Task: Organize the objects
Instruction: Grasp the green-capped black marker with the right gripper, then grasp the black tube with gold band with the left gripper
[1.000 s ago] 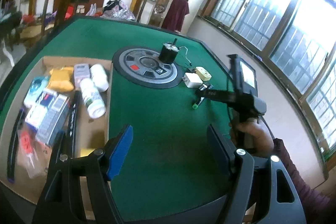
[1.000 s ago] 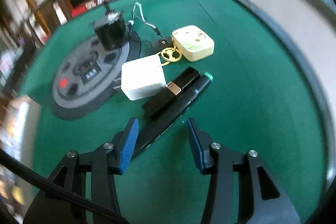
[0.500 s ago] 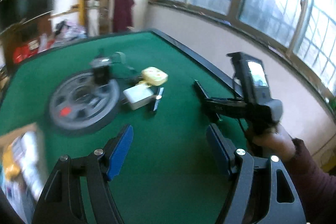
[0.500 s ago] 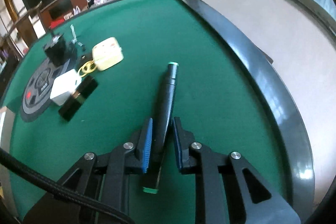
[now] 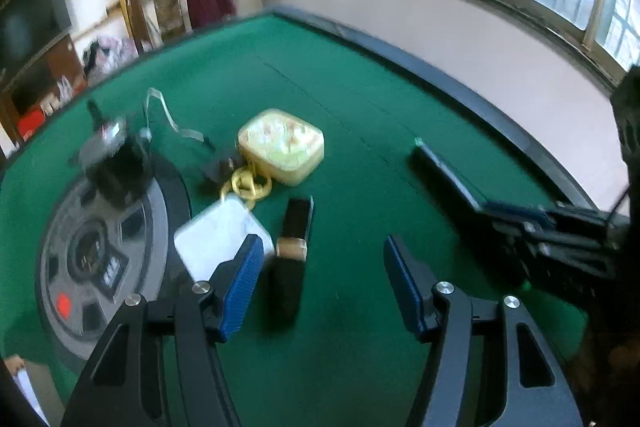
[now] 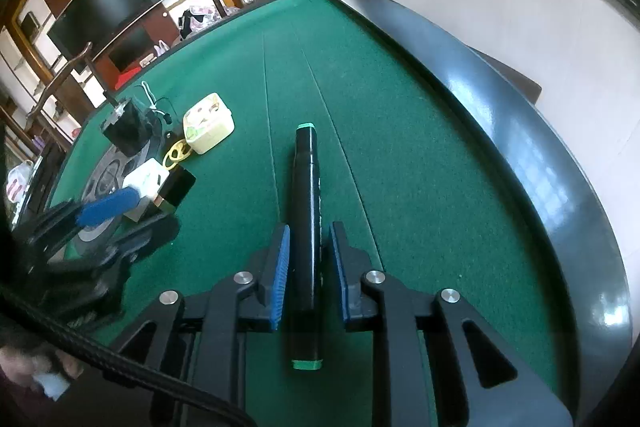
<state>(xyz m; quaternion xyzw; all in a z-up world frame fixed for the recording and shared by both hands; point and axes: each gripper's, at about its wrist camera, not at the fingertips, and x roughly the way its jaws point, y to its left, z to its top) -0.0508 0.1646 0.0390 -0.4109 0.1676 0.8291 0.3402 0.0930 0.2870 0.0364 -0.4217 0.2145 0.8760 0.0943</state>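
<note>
A black marker with green ends (image 6: pixel 306 219) sits lengthwise between the pads of my right gripper (image 6: pixel 306 259), which is shut on it. The left wrist view shows that marker (image 5: pixel 444 171) sticking out of the right gripper (image 5: pixel 492 211) at the right. My left gripper (image 5: pixel 322 287) hangs over a black and gold lipstick tube (image 5: pixel 294 247). Its jaws are closing with the tube between them, close to the left pad (image 5: pixel 240 287), and neither pad presses on it. Beside the tube lie a white charger block (image 5: pixel 218 243), a cream box (image 5: pixel 282 145) and a gold key ring (image 5: pixel 246 185).
A grey disc (image 5: pixel 100 259) lies on the green felt table (image 5: pixel 360 99) with a small black motor (image 5: pixel 120 167) and its wires on it. The table's dark raised rim (image 6: pixel 520 131) curves along the right, with a wall and windows beyond. A chair and shelves stand behind.
My right gripper shut on the marker and carried it right, away from the cluster. My left gripper swung from the cardboard box side over to the lipstick tube and narrowed.
</note>
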